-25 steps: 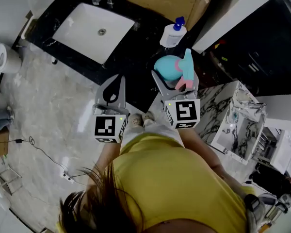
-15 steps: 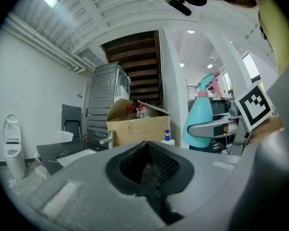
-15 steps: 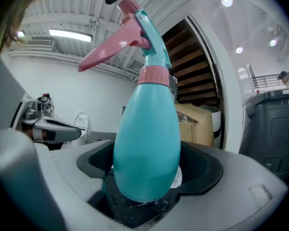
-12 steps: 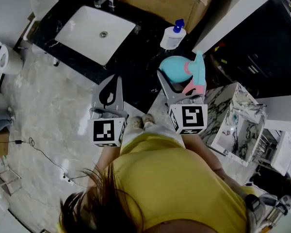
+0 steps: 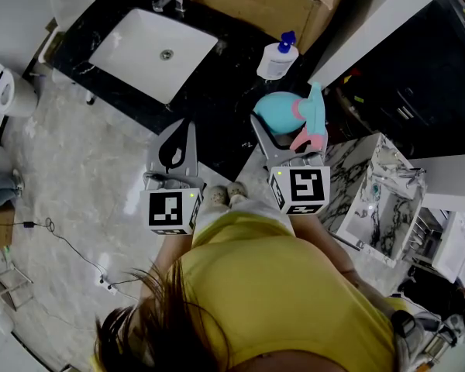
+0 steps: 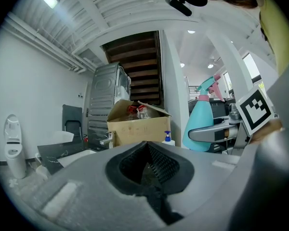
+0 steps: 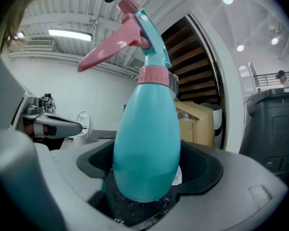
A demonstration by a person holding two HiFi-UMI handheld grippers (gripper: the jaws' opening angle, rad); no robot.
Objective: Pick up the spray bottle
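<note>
My right gripper (image 5: 288, 139) is clenched on the spray bottle (image 7: 147, 143), its jaws pressed against the lower teal body, with the pink trigger head pointing away above them. From the head view the bottle hangs over the near edge of the black worktop (image 5: 217, 99), and I can see no surface under its base in the right gripper view, so I judge the pick-up step essentially done and the bottle is being carried. The left gripper (image 6: 147, 165) is closed with nothing between its jaws, held near the right one on the sink (image 5: 116, 49) side. The next move, as I read it, only calls for a steady, upright lift clear of the white pump bottle (image 5: 277, 59) and the cardboard box (image 5: 256, 2) behind it, keeping enough squeeze that the rounded body does not slide. As for writing, a small white label near the bottle's base is too small to read, and the faint print on the box is illegible.
</note>
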